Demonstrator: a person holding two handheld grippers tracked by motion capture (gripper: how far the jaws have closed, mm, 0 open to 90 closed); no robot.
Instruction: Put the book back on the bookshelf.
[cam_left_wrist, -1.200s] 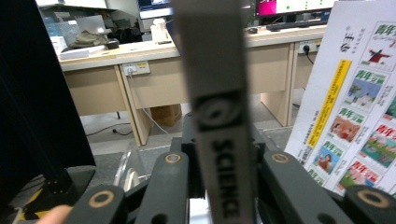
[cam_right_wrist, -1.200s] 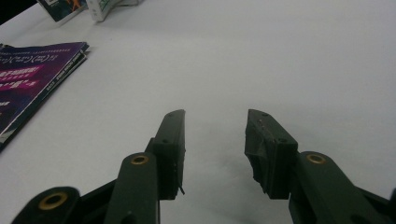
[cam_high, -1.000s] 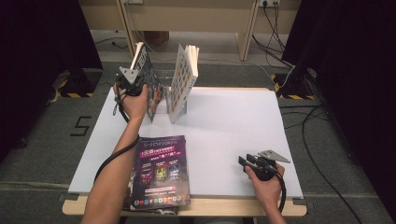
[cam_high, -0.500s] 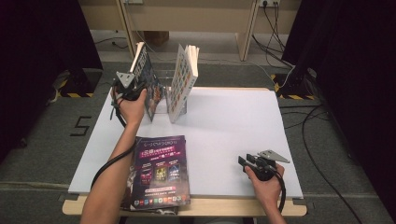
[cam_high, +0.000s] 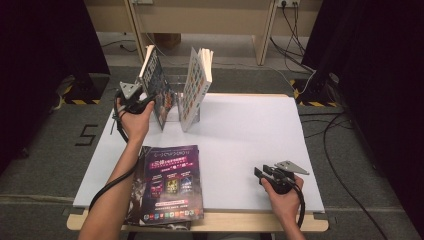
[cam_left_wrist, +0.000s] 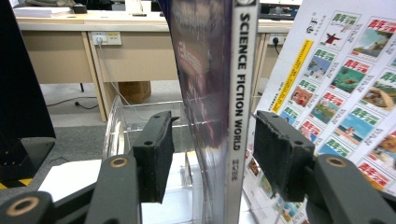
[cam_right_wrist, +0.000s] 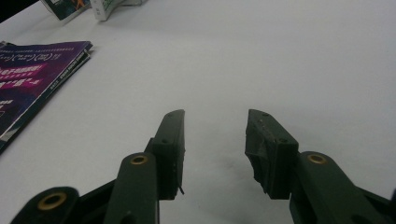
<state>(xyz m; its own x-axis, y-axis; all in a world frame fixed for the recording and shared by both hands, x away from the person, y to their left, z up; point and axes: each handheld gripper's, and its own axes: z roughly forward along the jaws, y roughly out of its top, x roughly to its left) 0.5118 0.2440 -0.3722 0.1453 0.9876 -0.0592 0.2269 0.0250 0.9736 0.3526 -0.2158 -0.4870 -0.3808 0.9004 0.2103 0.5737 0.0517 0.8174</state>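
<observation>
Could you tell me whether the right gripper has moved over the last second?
No. The right gripper stays near the table's front edge, same spot.

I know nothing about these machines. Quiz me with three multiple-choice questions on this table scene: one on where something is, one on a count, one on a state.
1. Where does the purple magazine lie?
A. flat at the table's near edge
B. in the clear stand
C. on the floor

2. How many books stand upright at the table's far side?
A. one
B. two
C. four

3. How are the left tongs set?
A. clamped shut on nothing
B. open, one jaw on each side of the Science Fiction World book
C. lying on the table

Answers: 1 A, it lies flat by the person's left forearm. 2 B, two stand there. 3 B, gaps show beside both jaws.
</observation>
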